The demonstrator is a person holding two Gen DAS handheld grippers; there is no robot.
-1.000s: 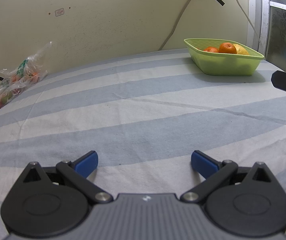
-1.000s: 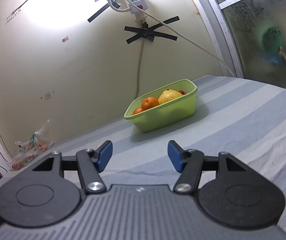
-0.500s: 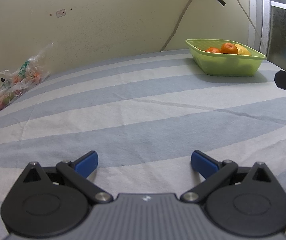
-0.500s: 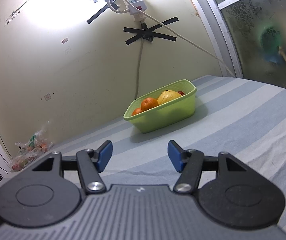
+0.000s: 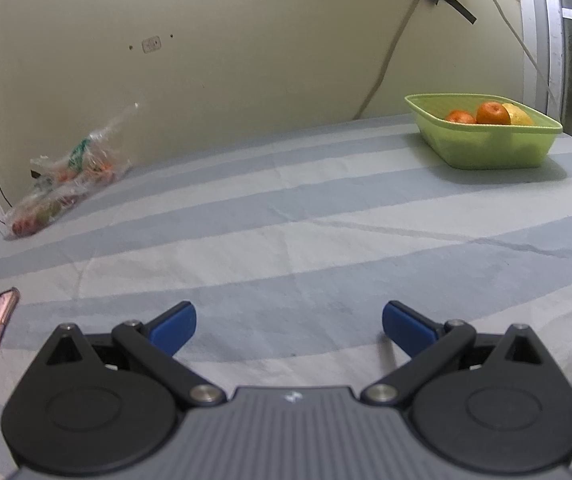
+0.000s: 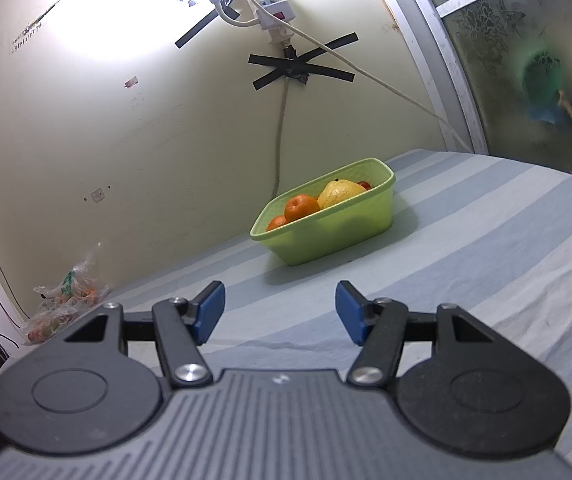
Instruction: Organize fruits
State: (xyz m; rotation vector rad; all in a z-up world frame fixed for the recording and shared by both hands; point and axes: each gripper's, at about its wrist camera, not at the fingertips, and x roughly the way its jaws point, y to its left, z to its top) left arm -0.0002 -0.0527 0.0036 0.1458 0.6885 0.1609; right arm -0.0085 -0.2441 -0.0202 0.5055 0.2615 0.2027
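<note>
Apparently the sorting is nearly finished: oranges (image 6: 301, 207) and a yellow fruit (image 6: 342, 193) sit in the green basket (image 6: 328, 240) by the wall. Both the left gripper (image 5: 288, 322) and right gripper (image 6: 280, 310) hover with jaws spread, empty; a bag of fruit (image 5: 62, 184) remains well apart.

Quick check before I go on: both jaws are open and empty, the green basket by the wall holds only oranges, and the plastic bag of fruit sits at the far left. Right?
Not quite. The green basket holds more than oranges: a large yellow fruit lies beside them, and a bit of red shows behind it, as the right wrist view shows. The rest holds: left gripper and right gripper open and empty, plastic bag far left.
</note>
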